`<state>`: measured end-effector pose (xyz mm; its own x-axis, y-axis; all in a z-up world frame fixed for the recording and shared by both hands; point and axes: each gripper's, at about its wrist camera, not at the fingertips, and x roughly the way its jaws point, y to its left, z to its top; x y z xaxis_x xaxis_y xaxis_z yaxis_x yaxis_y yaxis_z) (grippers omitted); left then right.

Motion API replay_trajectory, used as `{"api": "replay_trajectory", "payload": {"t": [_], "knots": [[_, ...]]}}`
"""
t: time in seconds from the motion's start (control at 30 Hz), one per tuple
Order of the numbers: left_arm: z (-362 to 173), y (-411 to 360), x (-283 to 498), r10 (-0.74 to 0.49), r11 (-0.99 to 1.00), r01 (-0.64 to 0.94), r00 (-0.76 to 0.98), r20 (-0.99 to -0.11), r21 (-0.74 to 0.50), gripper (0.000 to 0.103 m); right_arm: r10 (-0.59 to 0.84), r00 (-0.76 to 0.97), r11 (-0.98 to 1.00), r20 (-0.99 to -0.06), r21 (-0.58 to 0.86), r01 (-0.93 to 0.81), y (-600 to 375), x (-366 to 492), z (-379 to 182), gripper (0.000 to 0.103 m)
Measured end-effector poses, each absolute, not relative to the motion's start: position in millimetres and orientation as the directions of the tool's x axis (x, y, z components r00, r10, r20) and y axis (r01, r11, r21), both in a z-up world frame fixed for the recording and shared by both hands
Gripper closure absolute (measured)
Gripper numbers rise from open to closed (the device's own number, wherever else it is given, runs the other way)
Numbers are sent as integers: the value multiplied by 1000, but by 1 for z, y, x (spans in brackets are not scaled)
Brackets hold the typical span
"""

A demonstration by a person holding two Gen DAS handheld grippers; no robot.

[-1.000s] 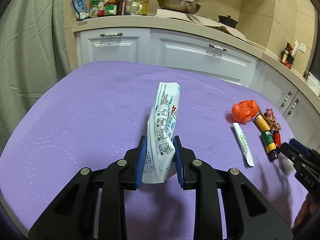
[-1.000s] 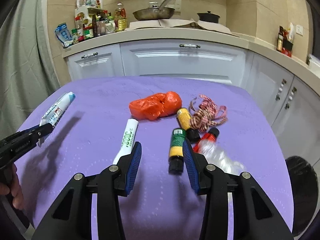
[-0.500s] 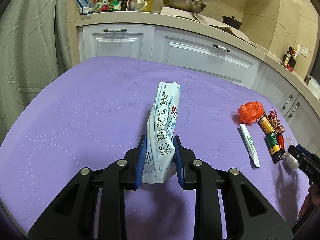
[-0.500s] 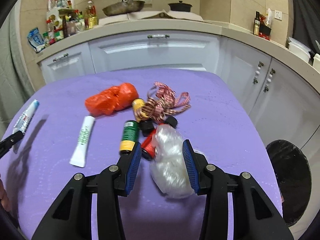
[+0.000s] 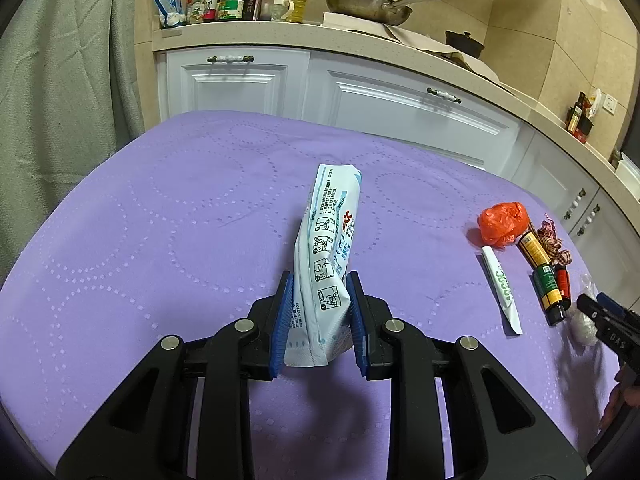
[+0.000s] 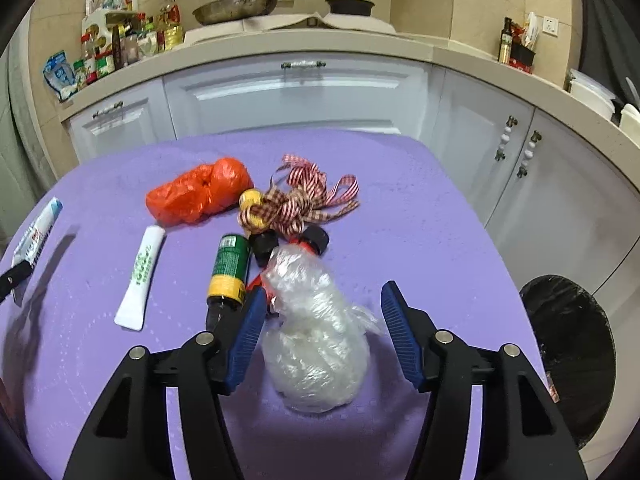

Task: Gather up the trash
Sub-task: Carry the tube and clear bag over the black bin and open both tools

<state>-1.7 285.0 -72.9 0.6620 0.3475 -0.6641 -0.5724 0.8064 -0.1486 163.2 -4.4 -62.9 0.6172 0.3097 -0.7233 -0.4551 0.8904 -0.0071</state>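
Since a second ago, the right gripper (image 6: 322,320) has been carried from the green bottle (image 6: 229,268) to the clear plastic wad (image 6: 316,340) on the purple table (image 6: 420,240); its jaws have just been opening and now straddle it loosely. A white packet (image 5: 326,256) is clamped in the left gripper (image 5: 318,316).

Frying pan (image 6: 234,8), black pot (image 6: 350,5)
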Motion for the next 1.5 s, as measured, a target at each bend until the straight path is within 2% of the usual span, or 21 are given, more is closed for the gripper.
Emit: {"api": "replay_trajectory", "payload": {"t": [0.07, 0.13, 0.27, 0.7, 1.03, 1.5], "knots": [[-73, 285, -1, 347, 807, -572, 661, -665, -148, 77, 314, 607, 886, -730, -4, -464, -4, 163, -66, 46], [-73, 285, -1, 347, 807, -572, 661, -665, -148, 77, 319, 597, 883, -736, 1, -470, -4, 162, -67, 53], [-72, 282, -1, 343, 812, -565, 664, -664, -146, 77, 328, 590, 878, -738, 7, -479, -6, 160, -68, 59], [-56, 237, 10, 289, 865, -480, 714, -637, -146, 77, 346, 652, 899, -675, 39, -436, -41, 150, -44, 61], [-39, 147, 46, 125, 951, -268, 789, -602, -154, 77, 263, 734, 953, -626, 49, -300, -116, 150, -32, 61], [-26, -4, 116, -124, 990, 64, 817, -563, -124, 77, 68, 808, 997, -585, 63, -39, -247, 158, -26, 61]]}}
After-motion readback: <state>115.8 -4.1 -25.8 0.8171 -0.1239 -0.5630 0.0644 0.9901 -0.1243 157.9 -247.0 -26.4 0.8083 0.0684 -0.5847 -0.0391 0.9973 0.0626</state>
